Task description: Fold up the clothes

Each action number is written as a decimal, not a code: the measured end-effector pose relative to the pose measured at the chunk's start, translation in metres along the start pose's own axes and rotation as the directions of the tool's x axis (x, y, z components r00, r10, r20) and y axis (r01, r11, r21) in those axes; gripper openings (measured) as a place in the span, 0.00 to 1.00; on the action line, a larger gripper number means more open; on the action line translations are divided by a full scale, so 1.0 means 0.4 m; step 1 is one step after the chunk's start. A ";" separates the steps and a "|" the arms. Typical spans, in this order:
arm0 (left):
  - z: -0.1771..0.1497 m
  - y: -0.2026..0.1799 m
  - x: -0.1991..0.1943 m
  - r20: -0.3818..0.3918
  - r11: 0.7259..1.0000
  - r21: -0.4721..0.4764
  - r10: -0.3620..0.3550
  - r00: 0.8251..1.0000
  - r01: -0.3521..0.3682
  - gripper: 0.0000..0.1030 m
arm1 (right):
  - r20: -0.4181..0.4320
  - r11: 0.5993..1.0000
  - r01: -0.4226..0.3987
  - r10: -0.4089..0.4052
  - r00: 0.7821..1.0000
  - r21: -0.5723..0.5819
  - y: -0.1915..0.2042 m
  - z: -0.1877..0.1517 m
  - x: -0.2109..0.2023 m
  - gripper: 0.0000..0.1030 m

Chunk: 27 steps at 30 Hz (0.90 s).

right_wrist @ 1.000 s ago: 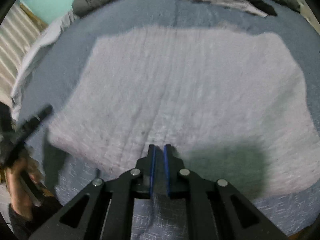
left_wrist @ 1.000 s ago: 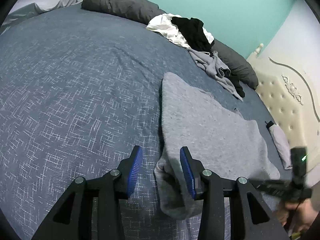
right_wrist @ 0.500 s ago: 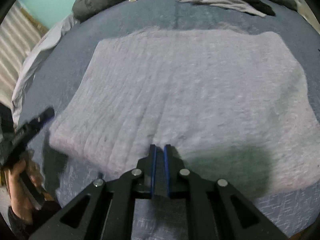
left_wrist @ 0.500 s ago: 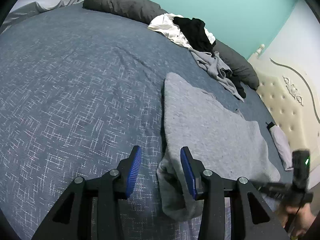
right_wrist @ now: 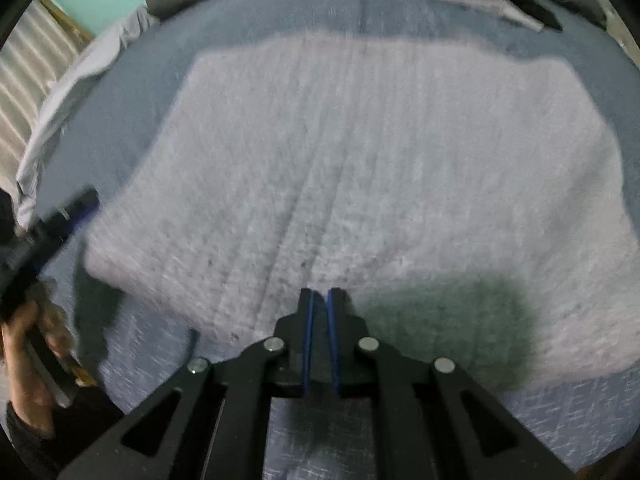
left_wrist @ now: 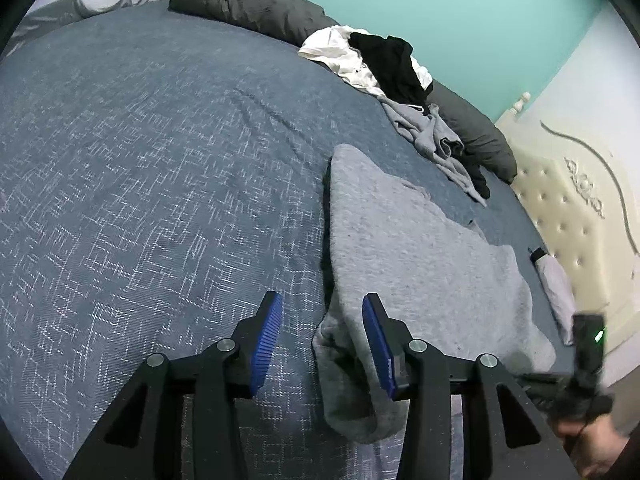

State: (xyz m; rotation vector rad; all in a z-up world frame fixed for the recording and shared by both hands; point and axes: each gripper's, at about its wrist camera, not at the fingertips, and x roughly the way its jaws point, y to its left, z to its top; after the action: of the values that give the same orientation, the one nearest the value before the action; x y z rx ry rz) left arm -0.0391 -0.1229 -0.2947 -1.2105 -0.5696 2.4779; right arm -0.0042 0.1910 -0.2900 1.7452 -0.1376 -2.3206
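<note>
Grey garment point(left_wrist: 420, 264) flat on bed point(left_wrist: 160, 160), unfolded; my left tongs point(left_wrist: 320, 332) agape around its corner, right tongs point(right_wrist: 319, 312) nearly closed, grip unclear.

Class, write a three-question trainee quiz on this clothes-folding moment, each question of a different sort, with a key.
1. True or false: the left gripper is open.
2. The grey garment lies on: A) a wooden floor B) the blue bedspread C) a chair.
3. Fill in: the right gripper is ___ at the garment's near edge.

Key: 1 true; 2 B; 3 shut.
</note>
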 end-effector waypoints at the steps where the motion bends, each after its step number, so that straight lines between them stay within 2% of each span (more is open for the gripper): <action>1: 0.003 -0.001 -0.005 0.004 1.000 -0.003 -0.003 1.000 0.003 0.46 | 0.012 1.000 0.008 -0.008 1.000 -0.012 0.003 -0.006 0.006 0.06; 4: 0.008 -0.008 -0.025 0.012 1.000 -0.017 -0.011 1.000 0.012 0.50 | 0.020 0.999 0.021 -0.020 1.000 -0.030 0.017 -0.004 0.012 0.06; 6: 0.004 -0.014 -0.036 0.010 0.998 -0.046 -0.041 0.999 0.041 0.57 | 0.024 1.000 -0.022 0.022 0.999 0.004 -0.012 0.007 -0.017 0.06; 8: -0.004 -0.027 -0.042 -0.002 0.997 -0.055 -0.051 0.999 0.050 0.60 | 0.031 0.997 -0.064 0.062 0.998 0.037 -0.040 0.017 -0.045 0.06; 13: -0.040 -0.060 -0.051 -0.045 0.998 -0.052 -0.050 0.998 0.048 0.61 | 0.098 0.997 -0.063 0.057 0.994 0.052 -0.101 0.008 -0.151 0.06; 20: -0.101 -0.020 -0.039 -0.114 0.982 -0.189 -0.042 0.993 0.020 0.62 | 0.126 0.990 -0.075 0.059 0.990 0.121 -0.231 -0.008 -0.233 0.06; 27: -0.141 -0.031 -0.005 -0.135 0.970 -0.242 -0.049 0.990 0.015 0.62 | 0.137 0.986 -0.104 0.085 0.987 0.133 -0.263 -0.017 -0.261 0.06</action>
State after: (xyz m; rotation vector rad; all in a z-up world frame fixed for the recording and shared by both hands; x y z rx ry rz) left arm 0.0086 -0.1012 -0.3190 -1.4387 -0.8634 2.3236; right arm 0.0159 0.3187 -0.2167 1.6074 -0.4069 -2.4069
